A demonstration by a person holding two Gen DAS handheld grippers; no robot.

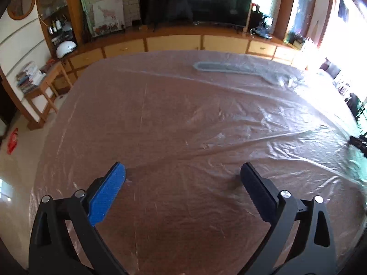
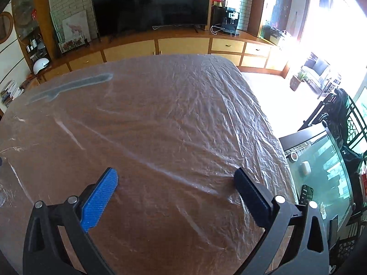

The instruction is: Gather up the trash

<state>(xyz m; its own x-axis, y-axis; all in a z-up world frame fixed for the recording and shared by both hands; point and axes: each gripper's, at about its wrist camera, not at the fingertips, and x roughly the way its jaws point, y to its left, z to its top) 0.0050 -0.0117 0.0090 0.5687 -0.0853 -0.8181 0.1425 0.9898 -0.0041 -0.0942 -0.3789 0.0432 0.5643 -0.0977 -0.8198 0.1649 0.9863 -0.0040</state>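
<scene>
I can read no brand or label anywhere: the small dark card [image 2: 307, 194] on the glass side table [image 2: 325, 165] carries pale lines of print too small to make out, and the framed print [image 1: 109, 16] leaning on the cabinet shows only an animal figure.

My left hand-held gripper [image 1: 183, 171] stands wide, nothing between its blue and black fingers. My right hand-held gripper [image 2: 175, 176] is just as wide and also empty. Both hover low over the table [image 1: 174, 119].

The table is brown wood under a clear, creased plastic sheet [image 2: 206, 114] that covers the whole top and catches the window glare. The only loose thing I see on it is a long grey-blue strip [image 1: 231, 68], lying flat at the far side, well apart from both grippers; in the right wrist view the same strip [image 2: 75, 84] sits far left. I cannot tell whether it lies on or under the sheet.

Beyond the table runs a long wooden cabinet [image 1: 174, 42] with pale drawer fronts, a large dark television [image 2: 150, 2] on top, a black coffee machine [image 2: 229, 21] to its right, and a white helmet [image 1: 66, 48] at the left end. Books are stacked on a small wooden stand [image 1: 43, 87]. A red item [image 1: 12, 141] lies on the pale floor.
</scene>
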